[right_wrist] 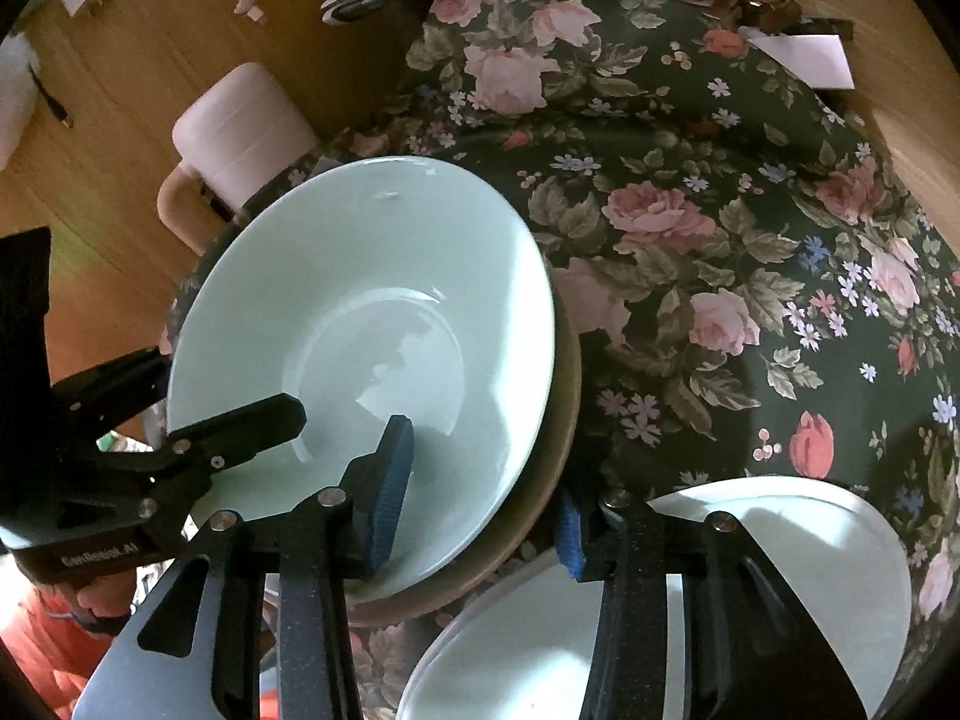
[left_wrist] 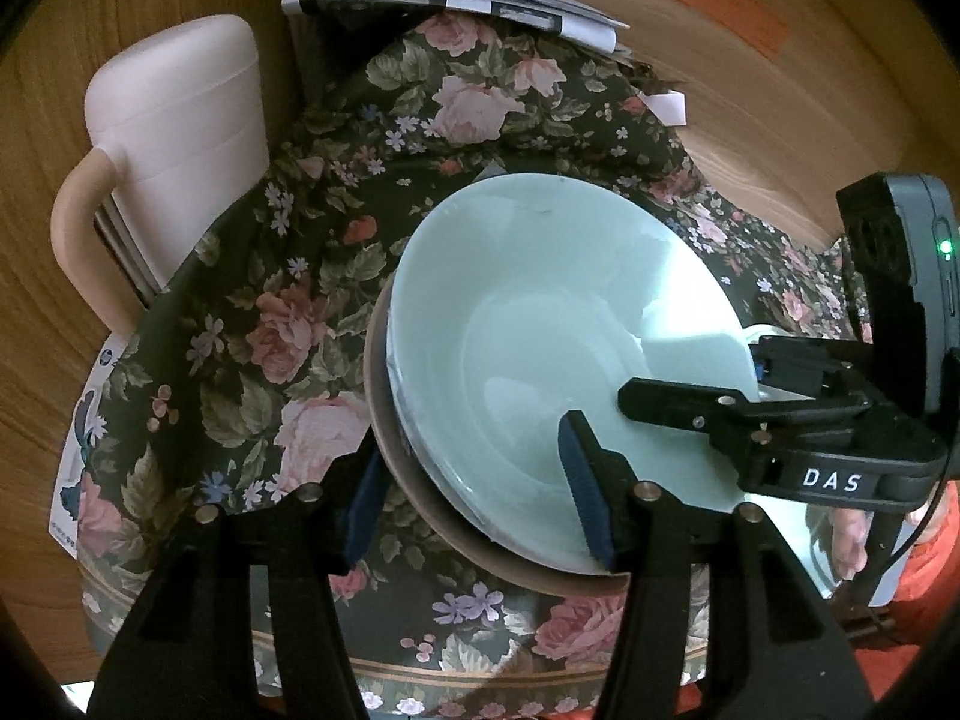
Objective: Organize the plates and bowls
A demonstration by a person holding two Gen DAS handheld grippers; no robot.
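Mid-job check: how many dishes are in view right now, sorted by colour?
Pale green: 1, the pale green glazed bowl on top of the stack
Brown: 1, the brown plate directly under it, only its rim showing
White: 1, the white plate lying beside the stack on the floral cloth
Total: 3 dishes

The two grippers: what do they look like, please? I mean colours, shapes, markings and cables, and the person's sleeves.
The left gripper and the right gripper are alike: black angular arms with silver rivets and ribbed blue finger pads. The right one carries white "DAS" lettering, a dark box with a green light and a thin black cable. The left one has small white lettering, too blurred to read. The sleeves are orange.
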